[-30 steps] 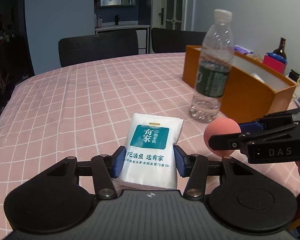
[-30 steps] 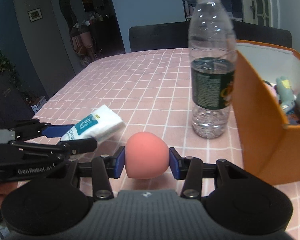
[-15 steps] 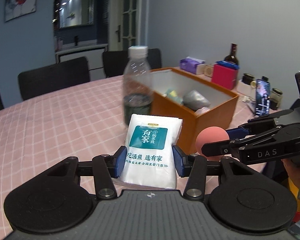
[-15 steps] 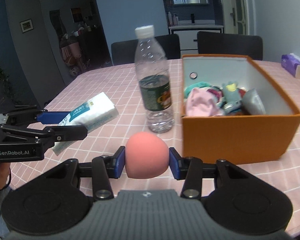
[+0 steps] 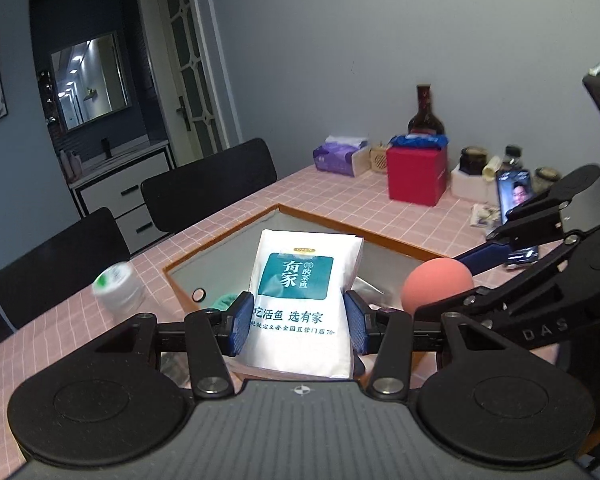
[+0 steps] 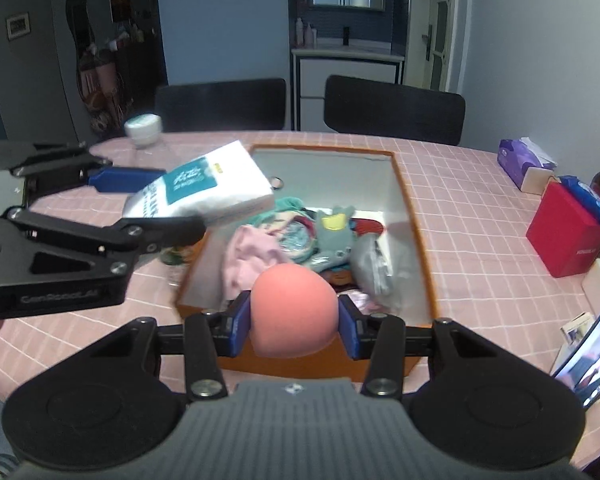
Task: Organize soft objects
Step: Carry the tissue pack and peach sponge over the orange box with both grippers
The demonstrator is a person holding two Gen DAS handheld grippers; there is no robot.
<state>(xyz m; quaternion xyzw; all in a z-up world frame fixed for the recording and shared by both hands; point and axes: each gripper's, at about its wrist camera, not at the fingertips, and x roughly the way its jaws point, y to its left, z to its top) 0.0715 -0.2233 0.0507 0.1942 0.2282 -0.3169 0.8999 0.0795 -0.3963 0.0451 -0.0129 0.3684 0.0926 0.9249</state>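
The left gripper (image 5: 298,318) clamps a white packet (image 5: 302,300); the right gripper (image 6: 294,320) squeezes a pink ball (image 6: 294,310). Both hang above the orange box (image 6: 414,216), apparently over its soft toys (image 6: 332,236). A blurred bottle (image 6: 143,130) stands beside.

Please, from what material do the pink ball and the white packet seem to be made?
Pink ball: probably foam or soft rubber; matte, no shine, held between the right gripper pads.
White packet: seems a thin plastic film around soft tissues; slightly glossy, printed teal label, held in the left gripper.
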